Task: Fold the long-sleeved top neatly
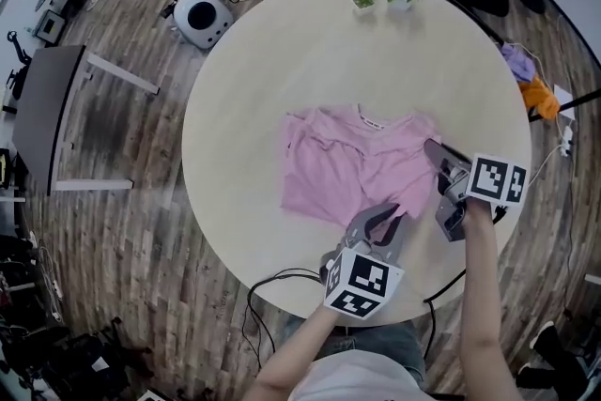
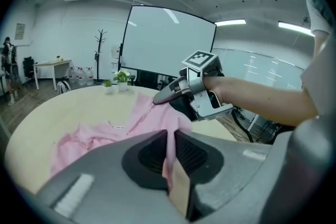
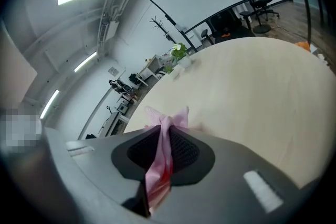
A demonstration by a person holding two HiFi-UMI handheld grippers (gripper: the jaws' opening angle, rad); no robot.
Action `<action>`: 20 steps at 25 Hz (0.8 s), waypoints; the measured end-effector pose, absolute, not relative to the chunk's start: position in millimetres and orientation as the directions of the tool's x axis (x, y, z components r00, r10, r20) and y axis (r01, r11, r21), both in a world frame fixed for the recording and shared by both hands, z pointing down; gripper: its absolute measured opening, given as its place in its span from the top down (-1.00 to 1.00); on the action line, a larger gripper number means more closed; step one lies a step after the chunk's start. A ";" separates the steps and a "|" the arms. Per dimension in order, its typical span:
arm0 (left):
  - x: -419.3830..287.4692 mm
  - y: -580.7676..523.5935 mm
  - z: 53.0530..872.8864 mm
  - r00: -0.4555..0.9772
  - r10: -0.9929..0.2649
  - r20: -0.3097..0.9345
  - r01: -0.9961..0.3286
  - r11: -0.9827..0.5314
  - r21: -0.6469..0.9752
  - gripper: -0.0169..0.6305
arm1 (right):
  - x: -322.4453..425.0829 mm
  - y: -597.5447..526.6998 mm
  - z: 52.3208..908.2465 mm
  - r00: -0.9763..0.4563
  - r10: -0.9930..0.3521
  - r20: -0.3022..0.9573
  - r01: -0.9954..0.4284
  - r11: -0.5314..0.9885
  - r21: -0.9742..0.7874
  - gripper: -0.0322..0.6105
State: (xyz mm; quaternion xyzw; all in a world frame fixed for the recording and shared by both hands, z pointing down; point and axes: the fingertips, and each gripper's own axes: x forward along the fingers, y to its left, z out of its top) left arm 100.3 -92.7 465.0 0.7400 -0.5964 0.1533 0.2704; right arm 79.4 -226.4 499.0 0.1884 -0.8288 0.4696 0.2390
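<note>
My left gripper (image 1: 380, 219) is clenched on the near edge of the pink long-sleeved top (image 1: 347, 169), with a thin fold of cloth between its jaws. My right gripper (image 1: 435, 148) pinches the same top at its right edge. The top lies crumpled near the middle of the round table (image 1: 282, 61), its collar on the far side.

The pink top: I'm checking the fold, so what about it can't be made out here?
- Where the sleeves lie: head view, lost in the bunched pink top.
- Print on the neck label: head view, too small.
- Near hem: head view, covered by the left gripper.
- Pinched edge: right gripper view, buried in the right gripper.
</note>
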 end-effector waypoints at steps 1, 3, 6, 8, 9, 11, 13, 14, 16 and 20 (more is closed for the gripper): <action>93.5 -91.1 459.1 0.231 -0.810 0.538 -0.967 -0.132 0.216 0.84 | 73.7 -224.9 494.7 -0.816 -0.091 0.570 -0.534 0.492 -0.687 0.67; 80.6 -88.3 448.4 0.215 -0.831 0.514 -0.969 -0.116 0.218 0.84 | 60.9 -222.0 485.5 -0.820 -0.095 0.564 -0.529 0.500 -0.685 0.67; 60.5 -81.8 437.0 0.196 -0.853 0.483 -0.969 -0.091 0.232 0.84 | 39.7 -217.6 472.2 -0.822 -0.104 0.560 -0.528 0.505 -0.682 0.67; 46.2 -75.6 431.5 0.184 -0.866 0.464 -0.965 -0.070 0.252 0.84 | 25.6 -213.3 465.7 -0.816 -0.111 0.567 -0.537 0.508 -0.673 0.67; 38.7 -72.5 429.6 0.178 -0.872 0.455 -0.963 -0.060 0.263 0.84 | 18.3 -211.3 463.6 -0.812 -0.114 0.573 -0.542 0.511 -0.667 0.67; 23.4 -66.1 428.4 0.164 -0.880 0.446 -0.961 -0.040 0.275 0.84 | 2.8 -206.8 460.9 -0.802 -0.114 0.586 -0.550 0.523 -0.651 0.67; 9.5 -57.9 429.6 0.151 -0.883 0.445 -0.958 -0.019 0.286 0.84 | -13.3 -200.2 459.8 -0.791 -0.110 0.602 -0.554 0.548 -0.627 0.67; 3.3 -53.4 430.5 0.146 -0.883 0.445 -0.956 -0.009 0.294 0.83 | -21.0 -195.9 459.7 -0.783 -0.108 0.613 -0.556 0.564 -0.611 0.67; -8.3 -44.3 432.7 0.138 -0.885 0.444 -0.948 0.012 0.319 0.83 | -36.1 -186.7 460.6 -0.765 -0.103 0.635 -0.558 0.598 -0.575 0.66; -27.6 -24.0 440.4 0.127 -0.891 0.437 -0.913 0.067 0.403 0.83 | -64.8 -164.6 468.1 -0.715 -0.086 0.694 -0.551 0.681 -0.483 0.66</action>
